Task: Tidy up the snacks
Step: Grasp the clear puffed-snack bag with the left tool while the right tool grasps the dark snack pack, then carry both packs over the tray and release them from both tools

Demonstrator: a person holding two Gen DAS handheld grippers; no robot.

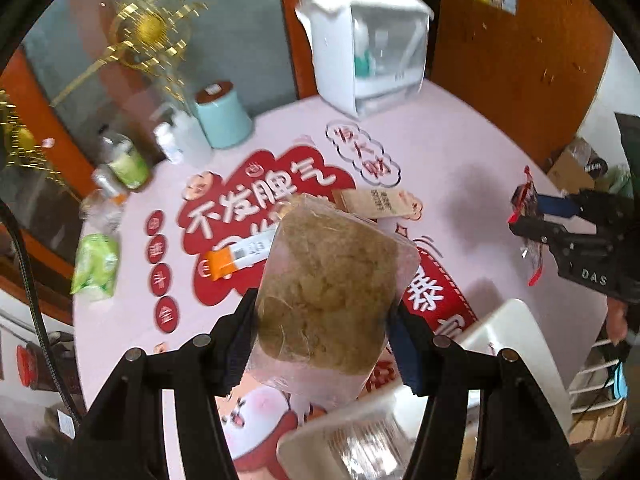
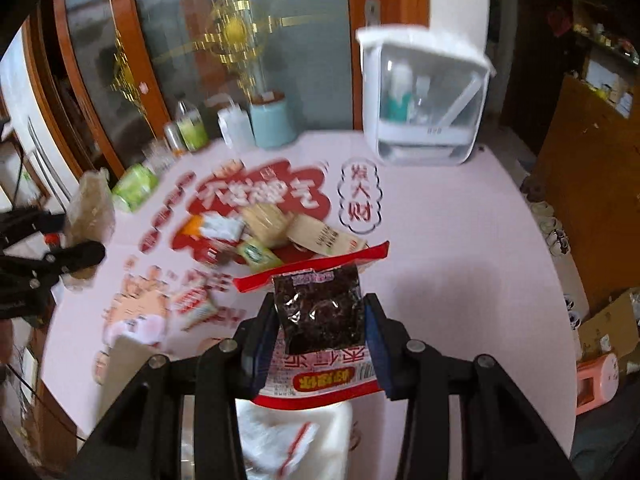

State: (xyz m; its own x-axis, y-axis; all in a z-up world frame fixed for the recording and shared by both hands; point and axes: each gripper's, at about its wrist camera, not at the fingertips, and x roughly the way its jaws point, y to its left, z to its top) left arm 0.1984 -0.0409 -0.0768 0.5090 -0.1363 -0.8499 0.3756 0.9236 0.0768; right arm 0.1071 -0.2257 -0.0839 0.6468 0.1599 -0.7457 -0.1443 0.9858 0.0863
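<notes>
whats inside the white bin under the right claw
In the white plastic bin below the right claw, clear wrappers with red print show. Anything deeper is covered by the red-edged packet of dark snack.

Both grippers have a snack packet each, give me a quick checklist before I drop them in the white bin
1. Left gripper shut on the clear packet of brown floss: ok.
2. Right gripper shut on the red-edged packet with dark contents: ok.
3. White bin below the left packet: partly; it sits lower right of the packet, not ok yet.
4. White bin below the right packet: ok.
5. Room inside the bin: a plastic wrapper already lies there; cannot tell.
6. Loose snacks remaining on the pink table: not ok.
</notes>
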